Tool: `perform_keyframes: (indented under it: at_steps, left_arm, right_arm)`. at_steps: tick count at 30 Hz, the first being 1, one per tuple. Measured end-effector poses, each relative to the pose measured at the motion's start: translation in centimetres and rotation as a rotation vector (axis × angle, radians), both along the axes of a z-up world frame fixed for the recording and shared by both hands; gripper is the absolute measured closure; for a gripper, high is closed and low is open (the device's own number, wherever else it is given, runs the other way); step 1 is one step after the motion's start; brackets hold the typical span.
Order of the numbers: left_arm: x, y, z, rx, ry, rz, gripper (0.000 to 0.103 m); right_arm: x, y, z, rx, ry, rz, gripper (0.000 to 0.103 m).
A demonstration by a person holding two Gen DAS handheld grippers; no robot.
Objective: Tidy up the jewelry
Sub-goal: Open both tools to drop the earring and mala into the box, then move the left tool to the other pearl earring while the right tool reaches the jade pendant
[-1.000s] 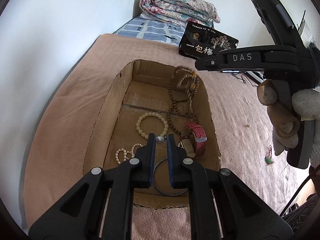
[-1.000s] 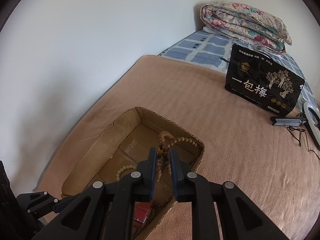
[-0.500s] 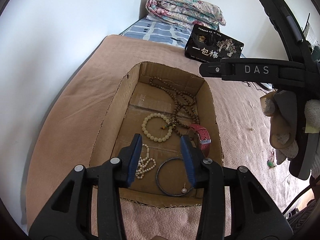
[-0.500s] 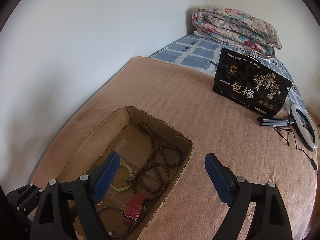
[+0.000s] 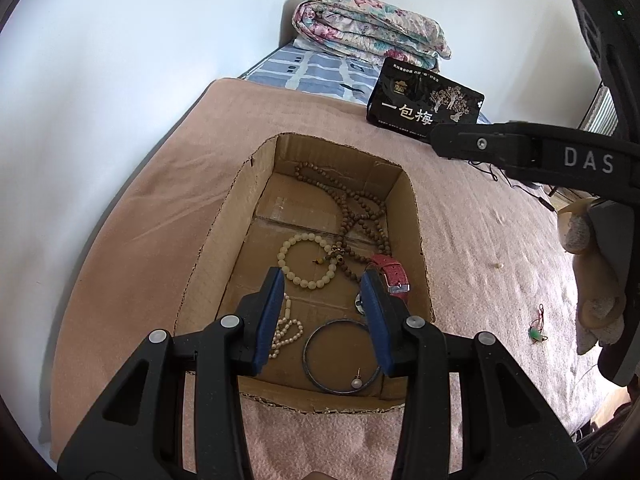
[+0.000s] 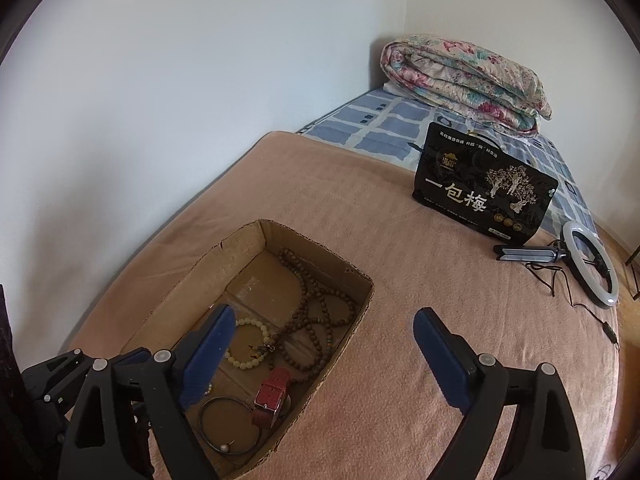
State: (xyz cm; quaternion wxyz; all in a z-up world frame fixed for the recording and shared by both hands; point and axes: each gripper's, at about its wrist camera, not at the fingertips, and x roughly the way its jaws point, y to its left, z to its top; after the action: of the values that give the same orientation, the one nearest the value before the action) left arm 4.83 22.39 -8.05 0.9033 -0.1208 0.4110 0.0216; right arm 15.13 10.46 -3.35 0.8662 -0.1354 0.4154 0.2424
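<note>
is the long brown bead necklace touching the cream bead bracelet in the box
Touching. In the left wrist view the brown bead necklace runs down and its tasselled end lies across the cream bead bracelet, overlapping its right side.

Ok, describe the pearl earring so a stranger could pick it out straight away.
Find the open cardboard box sunk into the pink blanket on the bed, and look at its near end. A thin dark bangle lies flat on the floor there, and the pearl earring sits at the bangle's near edge. It is one lone white bead on a short pin, while the other pale beads are strung into bracelets.
</note>
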Motion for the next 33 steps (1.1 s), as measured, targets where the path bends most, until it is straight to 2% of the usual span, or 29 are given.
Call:
perform_keyframes:
  at_steps: [13, 16, 25, 33]
  left_arm:
    - [0.6, -2.7, 1.1, -0.009, -0.032, -0.039, 0.062]
    - [1.0, -3.8, 1.5, -0.011, -0.043, -0.056, 0.063]
    - [2.3, -8.3, 2.1, 0.004, -0.064, -0.133, 0.062]
    - [3.4, -12.0, 2.4, 0.008, -0.067, -0.198, 0.063]
  right_arm:
    - [-2.7, -5.8, 2.8, 0.048, -0.059, -0.073, 0.008]
    - [-3.3, -7.8, 3.3, 0.056, -0.083, -0.107, 0.002]
    - [-5.0, -13.4, 4.2, 0.039, -0.143, -0.188, 0.000]
    - [-5.8, -17.6, 4.0, 0.030, -0.145, -0.246, 0.000]
